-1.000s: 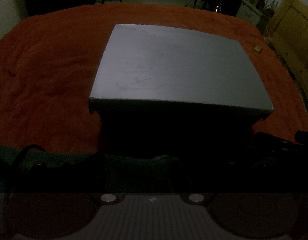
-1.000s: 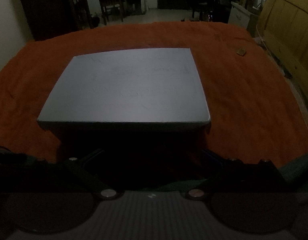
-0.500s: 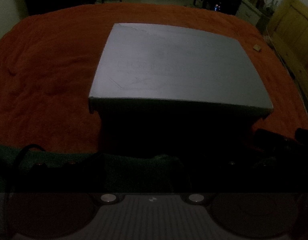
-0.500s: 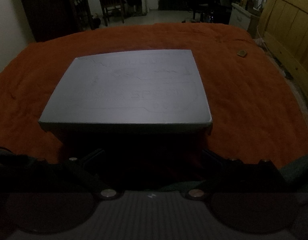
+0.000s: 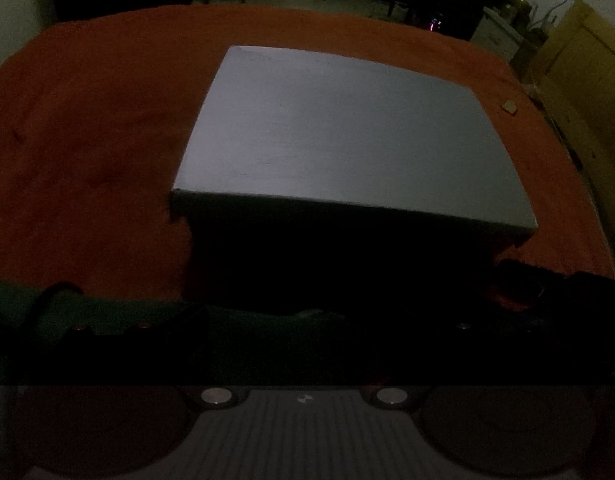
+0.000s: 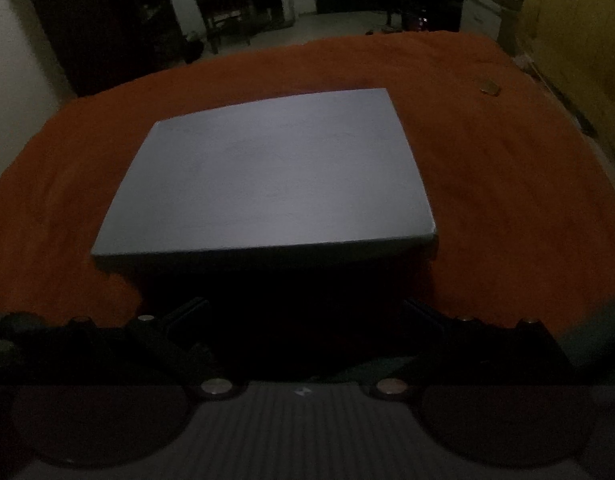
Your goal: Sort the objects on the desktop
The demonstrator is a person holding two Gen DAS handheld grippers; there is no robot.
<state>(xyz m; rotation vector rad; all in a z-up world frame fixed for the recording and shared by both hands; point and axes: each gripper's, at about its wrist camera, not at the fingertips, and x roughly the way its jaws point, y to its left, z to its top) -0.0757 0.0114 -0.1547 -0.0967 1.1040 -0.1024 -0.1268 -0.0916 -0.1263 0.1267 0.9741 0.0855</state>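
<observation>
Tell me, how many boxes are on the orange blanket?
1. One grey box with its lid on sits mid-blanket, right ahead of both grippers. It's dark, so something may be hiding behind it.

Your left gripper (image 5: pixel 291 320): fingers lost in shadow, spread unreadable. Box (image 5: pixel 347 136) front wall black in both views, lid print too faint to read. Small tan thing (image 5: pixel 509 107) on cloth (image 5: pixel 87 140) too small to identify. Right wrist view blurred; right gripper (image 6: pixel 303 312) fingertips barely visible.
</observation>
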